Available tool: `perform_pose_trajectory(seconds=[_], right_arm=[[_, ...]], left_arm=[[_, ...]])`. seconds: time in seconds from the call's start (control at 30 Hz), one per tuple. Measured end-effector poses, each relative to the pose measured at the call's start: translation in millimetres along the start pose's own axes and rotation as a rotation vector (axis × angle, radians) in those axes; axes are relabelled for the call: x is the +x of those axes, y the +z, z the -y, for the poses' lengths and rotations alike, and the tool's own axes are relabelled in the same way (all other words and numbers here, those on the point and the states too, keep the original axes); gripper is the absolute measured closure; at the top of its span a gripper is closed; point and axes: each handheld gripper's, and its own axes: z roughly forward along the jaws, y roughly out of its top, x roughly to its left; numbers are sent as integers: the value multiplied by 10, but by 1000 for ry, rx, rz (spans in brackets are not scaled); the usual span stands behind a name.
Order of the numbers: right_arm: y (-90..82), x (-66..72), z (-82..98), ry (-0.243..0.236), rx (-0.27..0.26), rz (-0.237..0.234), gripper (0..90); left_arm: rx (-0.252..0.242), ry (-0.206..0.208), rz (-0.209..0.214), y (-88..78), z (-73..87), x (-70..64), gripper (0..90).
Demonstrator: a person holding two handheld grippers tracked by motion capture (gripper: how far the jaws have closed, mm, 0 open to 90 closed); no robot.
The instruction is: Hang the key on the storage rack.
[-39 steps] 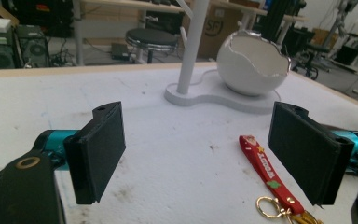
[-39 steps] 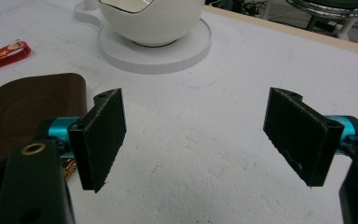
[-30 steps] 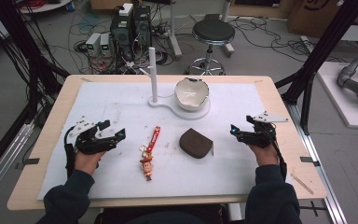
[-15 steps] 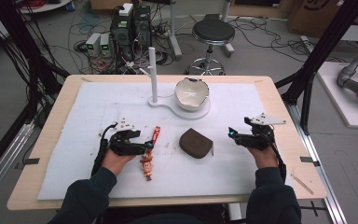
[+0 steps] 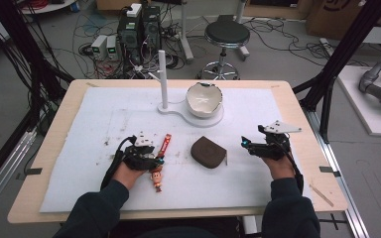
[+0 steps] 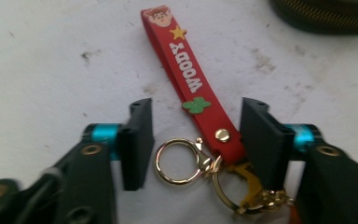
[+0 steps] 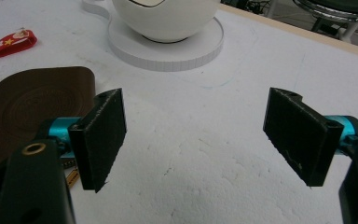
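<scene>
Two jaws of the left gripper (image 6: 193,140), just closing, straddle the red keychain strap (image 6: 196,88) untouched; squeeze squarely across it near the gold ring (image 6: 177,161).

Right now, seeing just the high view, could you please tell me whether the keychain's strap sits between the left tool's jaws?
Observer: Yes. The left tool has just been closing, and the red strap lies between its jaws, not yet clamped.
Operator: What else is in there?
Observer: A gold ring, beside the strap's riveted end.
Operator: And the right tool?
Observer: The right tool stands wide open over bare white mat, with the brown pouch off to one side.
</scene>
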Motion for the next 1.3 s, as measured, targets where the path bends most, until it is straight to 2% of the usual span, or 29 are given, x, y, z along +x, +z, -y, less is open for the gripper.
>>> perform_pose_trajectory(seconds=[0.03,0.07,0.1,0.17,0.2,0.23,0.33,0.4,0.5,0.57,0.67,0.7,0.73,0.8,0.9,0.97,1.07,1.1,1.13,1.17,1.23,1.3], right_arm=[[5,12,-4,-2,1,-1,214],[5,12,-4,-2,1,-1,214],[7,19,-7,-5,2,-2,215],[6,31,-11,-10,1,-3,216],[4,32,-12,-8,2,-3,216],[3,30,-10,-5,3,-4,216],[4,19,-10,-5,3,-3,216],[10,17,-9,-1,2,-6,216],[8,16,-8,0,5,-7,216],[9,16,-8,3,4,-8,216],[11,18,-9,5,5,-7,216],[18,13,-8,-2,4,-8,216],[18,12,-9,-3,3,-9,216],[10,14,-9,6,4,-9,216],[-1,1,-8,6,-1,-6,216],[-10,-3,-7,14,0,-6,216],[-4,2,-6,8,1,-6,216],[0,12,-8,9,4,-9,216],[5,19,-9,4,6,-9,216],[11,32,-13,-1,7,-12,216],[4,37,-18,-3,5,-14,217],[0,35,-19,-3,3,-13,217]], left_arm=[[-2,18,15,7,-15,-4,531],[-2,18,15,7,-15,-4,591],[0,29,22,7,-20,-9,591],[-4,24,32,9,-22,-16,691],[-8,-2,40,10,-20,4,701],[-8,-2,40,10,-20,4,718],[-19,-41,49,15,-18,54,736],[-39,-46,23,16,-22,87,738],[-88,-95,9,23,-24,164,738],[-108,-104,-14,25,-21,209,737],[-110,-112,-24,28,-17,220,735],[-105,-108,-31,25,-17,209,703],[-102,-118,-27,17,-20,194,598],[-95,-149,-20,-32,-28,164,470],[-119,-208,29,-209,-19,85,438],[-116,-225,60,-313,3,34,438],[-87,-263,102,-412,63,-33,436],[-73,-271,104,-414,83,-61,429],[-49,-271,108,-400,106,-87,408],[-20,-283,113,-375,131,-114,322],[41,-282,120,-328,174,-165,295],[47,-223,82,-323,207,-219,307]])
